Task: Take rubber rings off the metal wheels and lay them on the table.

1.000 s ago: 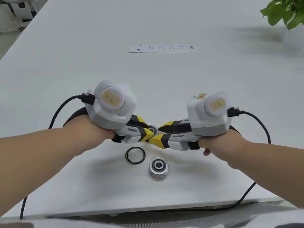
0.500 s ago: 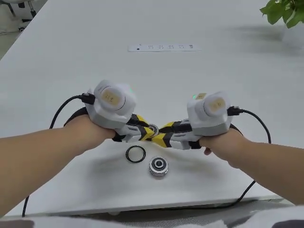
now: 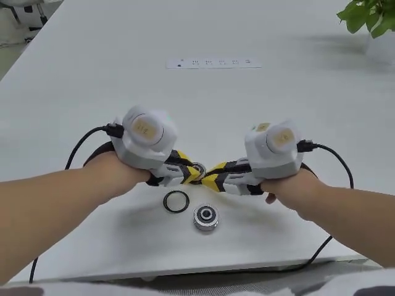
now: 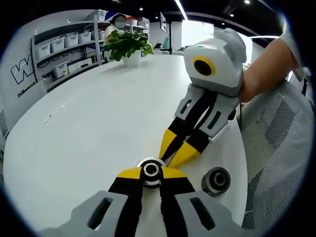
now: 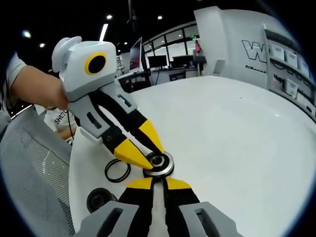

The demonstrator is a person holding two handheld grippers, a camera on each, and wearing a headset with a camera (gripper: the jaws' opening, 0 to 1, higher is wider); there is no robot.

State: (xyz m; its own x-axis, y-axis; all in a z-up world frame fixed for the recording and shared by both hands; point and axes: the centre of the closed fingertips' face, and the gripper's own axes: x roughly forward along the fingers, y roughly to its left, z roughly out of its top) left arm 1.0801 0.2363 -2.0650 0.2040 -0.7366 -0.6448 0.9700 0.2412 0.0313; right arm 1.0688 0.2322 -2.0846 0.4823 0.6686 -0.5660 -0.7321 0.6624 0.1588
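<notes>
My left gripper is shut on a small metal wheel, which it holds just above the white table. From the other side, my right gripper meets that wheel with its jaws together on the dark rubber ring at the rim. A loose black rubber ring lies flat on the table right below the grippers. Beside it stands a second metal wheel.
A white power strip lies far back at mid-table. A green plant is at the far right corner. Black cables trail from both grippers. The table's front edge runs close below the loose wheel, and a mesh chair is behind it.
The right gripper has shifted very slightly right and down. The wheel, the loose ring and the second wheel stay where they were.
</notes>
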